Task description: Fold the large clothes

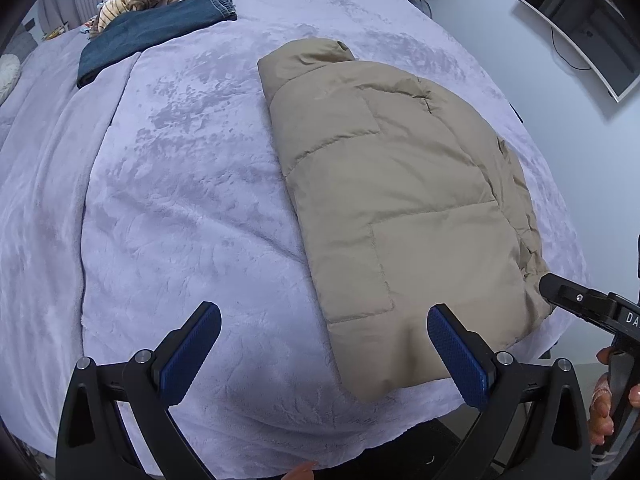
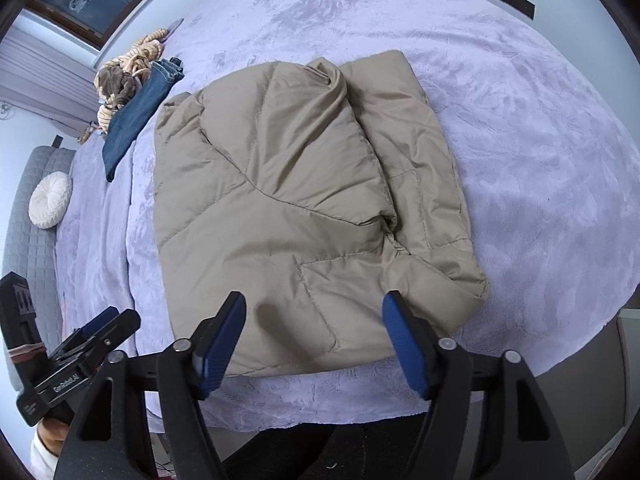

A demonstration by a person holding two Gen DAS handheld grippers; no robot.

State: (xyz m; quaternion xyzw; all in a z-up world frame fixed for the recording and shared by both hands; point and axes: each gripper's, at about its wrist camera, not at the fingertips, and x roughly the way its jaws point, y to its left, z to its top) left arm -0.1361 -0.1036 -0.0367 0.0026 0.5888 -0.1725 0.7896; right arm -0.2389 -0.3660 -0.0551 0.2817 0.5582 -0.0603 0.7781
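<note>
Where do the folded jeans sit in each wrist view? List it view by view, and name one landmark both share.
Left wrist: folded jeans upper left, on the lilac blanket.
Right wrist: jeans left of centre, beside the jacket's far corner.
Shared landmark: the beige puffer jacket.

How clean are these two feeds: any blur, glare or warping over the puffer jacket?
Left wrist view: sharp, soft even light, no glare; fisheye bulges the lilac plush blanket and bends the wall-mounted monitor. Right wrist view: equally sharp; the beige quilted puffer jacket shows mild sheen, with a soft shadow on it between the open right gripper's fingers; corners vignette black.
</note>
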